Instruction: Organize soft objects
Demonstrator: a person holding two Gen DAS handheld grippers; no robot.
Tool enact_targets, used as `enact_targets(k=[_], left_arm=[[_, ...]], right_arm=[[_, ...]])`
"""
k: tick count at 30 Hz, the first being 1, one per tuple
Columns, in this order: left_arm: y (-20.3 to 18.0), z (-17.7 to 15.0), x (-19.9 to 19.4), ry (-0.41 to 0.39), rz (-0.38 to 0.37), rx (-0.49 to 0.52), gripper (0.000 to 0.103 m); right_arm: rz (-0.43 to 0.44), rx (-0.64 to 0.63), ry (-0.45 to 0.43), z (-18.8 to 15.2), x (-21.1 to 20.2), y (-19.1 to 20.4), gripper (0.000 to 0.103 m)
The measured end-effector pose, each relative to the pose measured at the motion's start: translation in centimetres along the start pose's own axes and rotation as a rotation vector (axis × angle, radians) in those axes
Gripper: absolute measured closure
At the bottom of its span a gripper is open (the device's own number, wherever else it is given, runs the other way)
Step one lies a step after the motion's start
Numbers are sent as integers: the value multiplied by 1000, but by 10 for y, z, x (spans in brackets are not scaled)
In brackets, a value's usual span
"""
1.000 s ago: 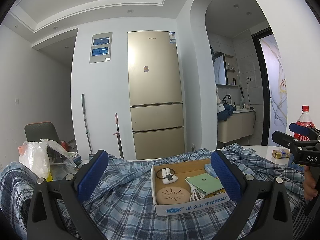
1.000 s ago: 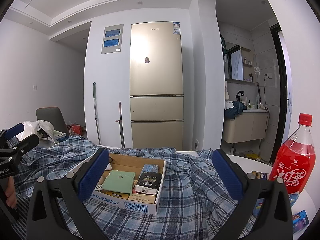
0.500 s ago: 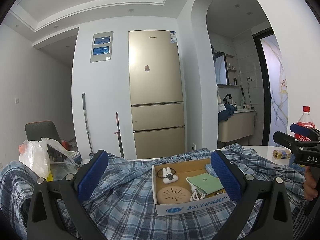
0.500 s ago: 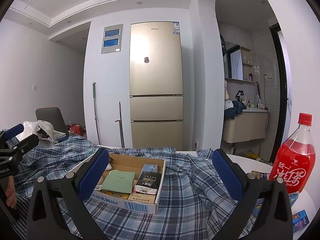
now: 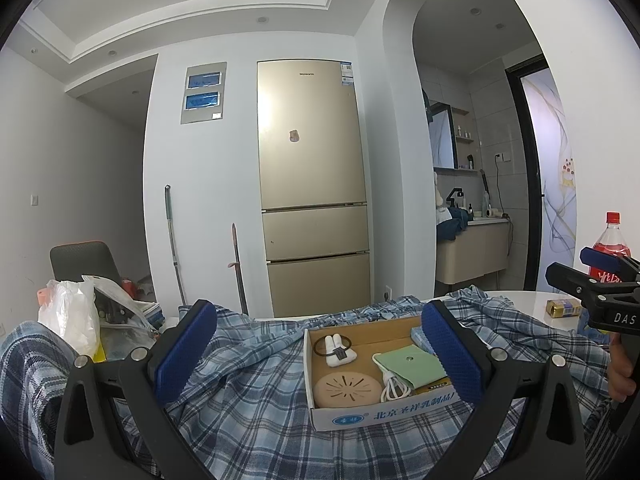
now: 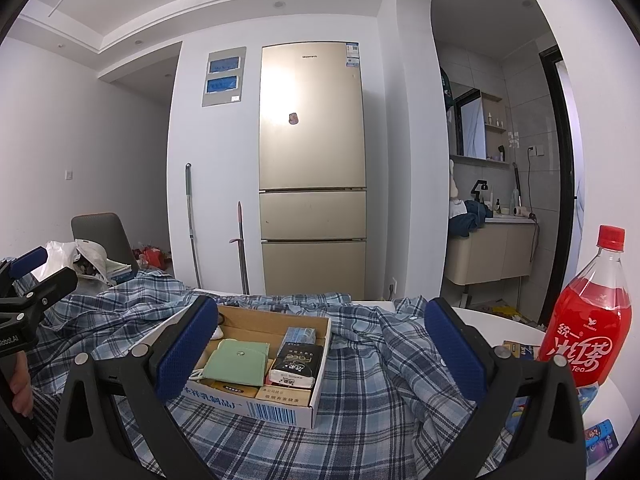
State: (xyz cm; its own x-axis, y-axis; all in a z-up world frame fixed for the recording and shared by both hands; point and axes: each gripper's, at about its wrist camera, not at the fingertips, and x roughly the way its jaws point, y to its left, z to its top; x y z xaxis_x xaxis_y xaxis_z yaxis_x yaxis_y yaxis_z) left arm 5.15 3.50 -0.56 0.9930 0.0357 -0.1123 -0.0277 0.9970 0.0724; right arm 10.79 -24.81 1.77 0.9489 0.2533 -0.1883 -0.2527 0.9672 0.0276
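A blue plaid shirt (image 5: 256,412) lies crumpled over a white table; it also shows in the right wrist view (image 6: 360,412). A shallow cardboard box (image 5: 380,416) sits on it, holding a green pouch (image 5: 408,368), a beige round disc (image 5: 346,390), white cables and small packets. The same box (image 6: 280,408) and pouch (image 6: 236,362) show in the right wrist view. My left gripper (image 5: 318,354) is open and empty, hovering over the shirt before the box. My right gripper (image 6: 320,354) is open and empty, just right of the box.
A red tea bottle (image 6: 588,320) stands at the table's right, with small packets near it (image 6: 600,438). White plastic bags (image 5: 76,320) and a chair (image 5: 84,260) are at the left. A gold fridge (image 5: 312,188) stands behind, with a washroom at the right.
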Motion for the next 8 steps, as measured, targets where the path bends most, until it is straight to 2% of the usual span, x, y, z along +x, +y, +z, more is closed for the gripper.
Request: enact_targets(k=[8], left_arm=[[0,0,0,1,0,-1,0]], right_arm=[[0,-1,2,-1,0,0,0]])
